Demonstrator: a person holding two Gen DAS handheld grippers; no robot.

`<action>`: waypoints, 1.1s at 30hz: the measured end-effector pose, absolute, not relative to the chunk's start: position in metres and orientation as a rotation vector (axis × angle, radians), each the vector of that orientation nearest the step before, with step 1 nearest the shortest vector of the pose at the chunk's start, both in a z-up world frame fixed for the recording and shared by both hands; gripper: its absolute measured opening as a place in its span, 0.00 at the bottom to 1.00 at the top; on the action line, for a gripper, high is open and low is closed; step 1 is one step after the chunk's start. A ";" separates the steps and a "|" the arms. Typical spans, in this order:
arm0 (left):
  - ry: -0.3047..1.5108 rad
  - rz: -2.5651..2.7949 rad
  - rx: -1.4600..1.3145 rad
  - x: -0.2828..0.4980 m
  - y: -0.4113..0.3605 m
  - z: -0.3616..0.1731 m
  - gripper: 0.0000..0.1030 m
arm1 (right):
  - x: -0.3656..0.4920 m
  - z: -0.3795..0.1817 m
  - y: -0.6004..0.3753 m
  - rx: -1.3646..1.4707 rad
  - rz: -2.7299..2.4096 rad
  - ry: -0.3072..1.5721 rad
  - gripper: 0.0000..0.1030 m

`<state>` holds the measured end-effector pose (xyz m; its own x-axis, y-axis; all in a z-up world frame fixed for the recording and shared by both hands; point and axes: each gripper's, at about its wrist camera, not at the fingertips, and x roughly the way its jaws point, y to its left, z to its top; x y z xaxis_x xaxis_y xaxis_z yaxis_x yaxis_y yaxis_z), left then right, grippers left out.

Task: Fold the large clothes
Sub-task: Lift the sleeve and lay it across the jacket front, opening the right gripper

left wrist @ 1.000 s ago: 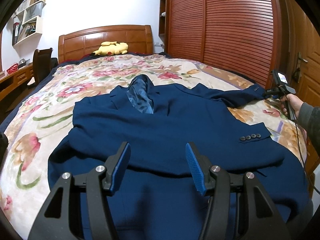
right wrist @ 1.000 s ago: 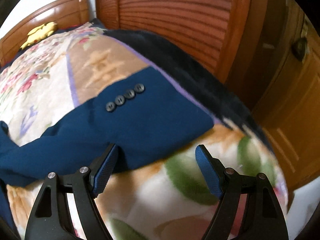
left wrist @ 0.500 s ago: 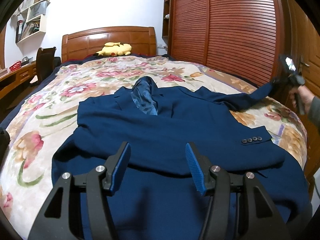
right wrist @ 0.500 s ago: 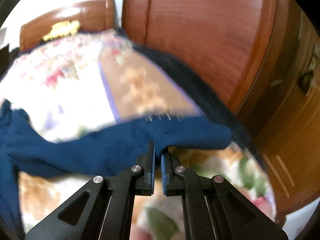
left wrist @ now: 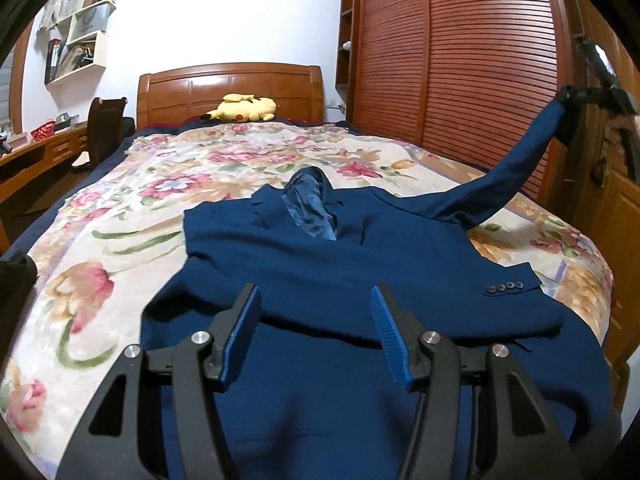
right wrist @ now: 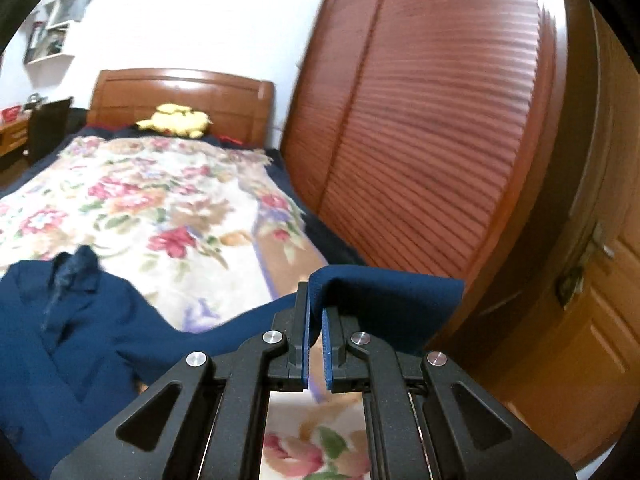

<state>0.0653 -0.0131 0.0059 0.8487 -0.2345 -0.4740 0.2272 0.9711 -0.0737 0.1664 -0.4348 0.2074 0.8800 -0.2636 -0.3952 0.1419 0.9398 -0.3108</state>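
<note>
A dark blue suit jacket (left wrist: 320, 264) lies face up on the floral bedspread (left wrist: 120, 216), collar toward the headboard. One sleeve with cuff buttons (left wrist: 505, 286) is folded across its front. My left gripper (left wrist: 316, 324) hovers open over the jacket's lower part, nothing between its fingers. The other sleeve (left wrist: 516, 168) is stretched up off the bed to the right. My right gripper (right wrist: 316, 300) is shut on that sleeve's cuff (right wrist: 384, 300), which drapes over the fingertips. In the left wrist view the right gripper (left wrist: 570, 96) shows at the far right edge.
A yellow plush toy (left wrist: 242, 107) lies by the wooden headboard (left wrist: 228, 88). A slatted wooden wardrobe (left wrist: 460, 60) runs along the bed's right side, with a door (right wrist: 592, 280) beyond it. A desk and chair (left wrist: 106, 128) stand to the left.
My right gripper shut on the sleeve cuff and lifted it up off the bed, stretching the sleeve to the right. My left gripper stayed open over the jacket and shifted slightly.
</note>
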 end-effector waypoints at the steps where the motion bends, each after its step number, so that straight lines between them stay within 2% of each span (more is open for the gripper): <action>1: 0.499 -0.242 -0.018 0.064 -0.011 0.007 0.55 | 0.164 0.210 -0.425 -0.291 -0.200 0.439 0.02; 7: 0.476 -0.209 -0.016 0.052 0.004 0.011 0.55 | 0.153 0.224 -0.351 -0.353 -0.065 0.380 0.02; 13: 0.468 -0.179 -0.033 0.046 0.022 0.012 0.55 | 0.146 0.216 -0.275 -0.410 0.075 0.363 0.02; 25: 0.445 -0.124 -0.070 0.033 0.057 0.015 0.55 | 0.115 0.153 -0.154 -0.494 0.355 0.423 0.02; 33: 0.445 -0.100 -0.101 0.031 0.075 0.015 0.55 | 0.101 0.102 -0.125 -0.484 0.460 0.539 0.02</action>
<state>0.0306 0.0746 0.0147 0.8978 -0.1182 -0.4243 0.0743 0.9901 -0.1187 0.1007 -0.1249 0.1020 0.7639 0.2834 -0.5798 -0.5286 0.7902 -0.3101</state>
